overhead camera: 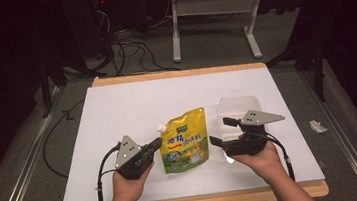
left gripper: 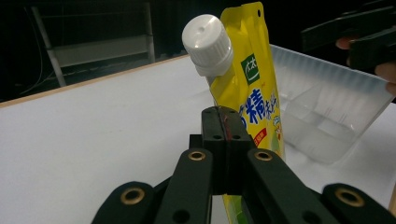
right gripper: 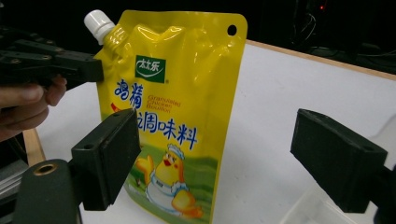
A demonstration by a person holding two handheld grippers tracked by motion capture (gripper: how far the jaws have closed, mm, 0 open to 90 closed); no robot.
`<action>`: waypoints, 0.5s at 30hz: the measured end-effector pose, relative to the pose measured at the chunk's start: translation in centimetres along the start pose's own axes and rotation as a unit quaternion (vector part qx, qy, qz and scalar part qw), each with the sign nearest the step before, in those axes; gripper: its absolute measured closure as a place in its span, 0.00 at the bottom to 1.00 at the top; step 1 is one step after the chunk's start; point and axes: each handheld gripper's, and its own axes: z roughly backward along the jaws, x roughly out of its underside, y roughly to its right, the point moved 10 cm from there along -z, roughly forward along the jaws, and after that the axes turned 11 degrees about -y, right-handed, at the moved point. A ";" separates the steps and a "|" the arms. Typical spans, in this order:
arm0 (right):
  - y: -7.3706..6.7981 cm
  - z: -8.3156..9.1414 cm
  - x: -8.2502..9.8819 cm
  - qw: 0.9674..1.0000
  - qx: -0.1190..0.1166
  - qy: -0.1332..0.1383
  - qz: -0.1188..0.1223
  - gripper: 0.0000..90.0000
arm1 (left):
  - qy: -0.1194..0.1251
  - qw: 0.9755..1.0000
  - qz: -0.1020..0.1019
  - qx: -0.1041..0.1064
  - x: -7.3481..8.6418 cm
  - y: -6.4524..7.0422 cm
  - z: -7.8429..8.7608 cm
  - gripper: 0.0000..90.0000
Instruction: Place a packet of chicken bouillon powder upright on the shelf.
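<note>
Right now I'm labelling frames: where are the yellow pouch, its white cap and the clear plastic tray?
yellow pouch (right gripper: 177, 107), right gripper view, on its printed front.
white cap (left gripper: 208, 44), left gripper view, on its ribbed side.
clear plastic tray (left gripper: 327, 88), left gripper view, on its near wall.

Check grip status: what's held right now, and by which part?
The left gripper is shut on the yellow pouch, pinching its side edge below the white cap. The right gripper is open, holding nothing.
</note>
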 end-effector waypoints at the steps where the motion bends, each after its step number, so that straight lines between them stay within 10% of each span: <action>1: 0.0 -0.4 -0.2 1.000 0.000 -0.003 0.002 0.19 | 0.000 1.000 -0.001 0.000 0.0 0.1 0.0 1.00; 15: -0.9 -5.1 -1.3 0.998 -0.032 -0.056 0.008 0.41 | 0.004 1.000 -0.011 0.005 -0.2 0.4 0.1 1.00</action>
